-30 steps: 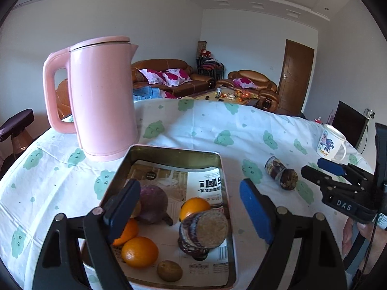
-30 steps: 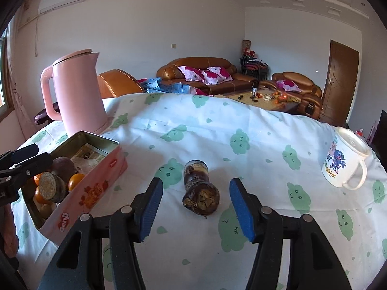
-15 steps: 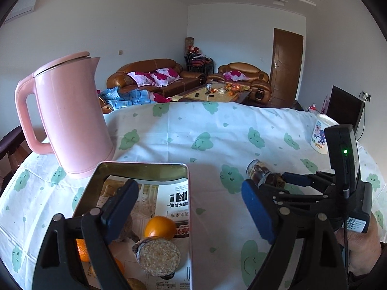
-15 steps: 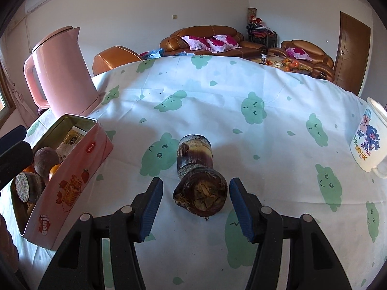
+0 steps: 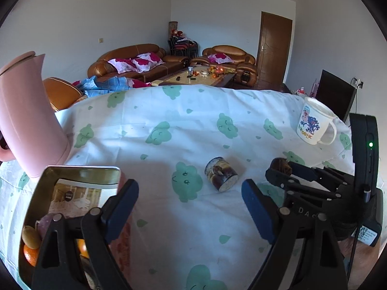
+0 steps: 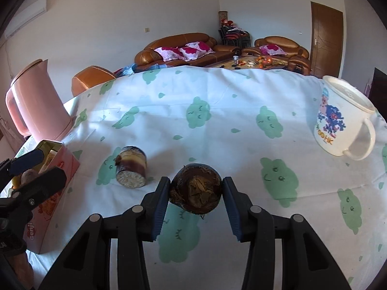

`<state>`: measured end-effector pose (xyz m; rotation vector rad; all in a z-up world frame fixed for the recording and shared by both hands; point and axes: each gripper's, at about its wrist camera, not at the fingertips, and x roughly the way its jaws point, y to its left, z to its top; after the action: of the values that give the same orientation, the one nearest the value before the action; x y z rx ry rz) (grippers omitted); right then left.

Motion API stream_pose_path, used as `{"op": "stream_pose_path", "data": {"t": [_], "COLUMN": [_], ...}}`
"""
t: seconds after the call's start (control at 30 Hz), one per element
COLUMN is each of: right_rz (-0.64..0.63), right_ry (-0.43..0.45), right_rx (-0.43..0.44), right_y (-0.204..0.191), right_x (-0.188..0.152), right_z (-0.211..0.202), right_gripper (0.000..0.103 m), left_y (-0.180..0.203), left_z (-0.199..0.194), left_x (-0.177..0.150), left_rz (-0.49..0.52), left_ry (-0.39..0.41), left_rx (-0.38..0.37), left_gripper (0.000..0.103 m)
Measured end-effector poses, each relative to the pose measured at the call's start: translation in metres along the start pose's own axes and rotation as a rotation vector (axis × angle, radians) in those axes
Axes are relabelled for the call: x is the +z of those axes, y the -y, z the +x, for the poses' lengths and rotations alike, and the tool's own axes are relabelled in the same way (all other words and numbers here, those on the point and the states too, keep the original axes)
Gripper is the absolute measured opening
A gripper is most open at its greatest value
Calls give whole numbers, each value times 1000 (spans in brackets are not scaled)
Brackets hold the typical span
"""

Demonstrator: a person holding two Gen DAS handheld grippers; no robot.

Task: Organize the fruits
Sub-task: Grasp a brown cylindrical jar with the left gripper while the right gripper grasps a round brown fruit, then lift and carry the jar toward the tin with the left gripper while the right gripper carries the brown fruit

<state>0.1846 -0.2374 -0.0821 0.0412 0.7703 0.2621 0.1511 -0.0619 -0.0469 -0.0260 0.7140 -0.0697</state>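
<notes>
My right gripper point(image 6: 195, 186) has its jaws closing, and both blue pads touch a dark brown round chunk point(image 6: 196, 191) held between them just above the cloth. The left wrist view shows that chunk point(image 5: 280, 164) in the right gripper point(image 5: 285, 170) at the right. A second, shorter cut chunk point(image 6: 131, 169) point(image 5: 221, 174) lies on its side on the cloth, apart from it. My left gripper point(image 5: 188, 189) point(image 6: 42, 166) is open and holds nothing, between that chunk and the metal tin point(image 5: 82, 169). The tin holds an orange point(image 5: 30, 253) and other fruit, partly hidden by my left fingers.
A tall pink kettle point(image 5: 24, 125) point(image 6: 38, 106) stands behind the tin point(image 6: 63, 162) at the left. A white printed mug point(image 5: 312, 125) point(image 6: 338, 120) stands at the right. The cloud-print cloth point(image 6: 217, 125) between them is bare. A hand point(image 5: 358, 253) grips the right tool.
The right jaws narrowed onto the brown chunk, which now sits apart from the other piece. My left gripper swung right, away from over the tin, staying open.
</notes>
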Motion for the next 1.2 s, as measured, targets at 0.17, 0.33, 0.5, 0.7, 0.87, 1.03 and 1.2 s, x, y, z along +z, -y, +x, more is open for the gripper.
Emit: {"op": "stream_pose_path", "data": {"t": [0.17,0.33,0.5,0.7,0.87,1.03,1.2], "right_rz": [21,33,35,26,18,-2,-12], "right_ry": [18,33,38,45,61,91,129], "right_rx": [-43,-56,-51,-51,-37,-21,0], "right_y": [15,21,22,20,17,11,9], "right_x": [1,0,0,-1,-1,-2,-4], "right_z": [-5,-10,-11,-12,-15,-21,-29], "right_gripper": [46,46,46,46,46,46,46], "left_y": [20,33,32,36,32,28,25], "left_z": [34,55,73,83,84,77,68], "left_x": [7,12,14,7,6,4,3], "left_rz": [18,57,64,105,93,82,84], "left_ry": [-47,-78,-116,-154,-168,-144,-107], "left_rx": [-4,-6,-24,-64,-91,-90,-80], "left_gripper": [89,89,83,61,51,50,50]}}
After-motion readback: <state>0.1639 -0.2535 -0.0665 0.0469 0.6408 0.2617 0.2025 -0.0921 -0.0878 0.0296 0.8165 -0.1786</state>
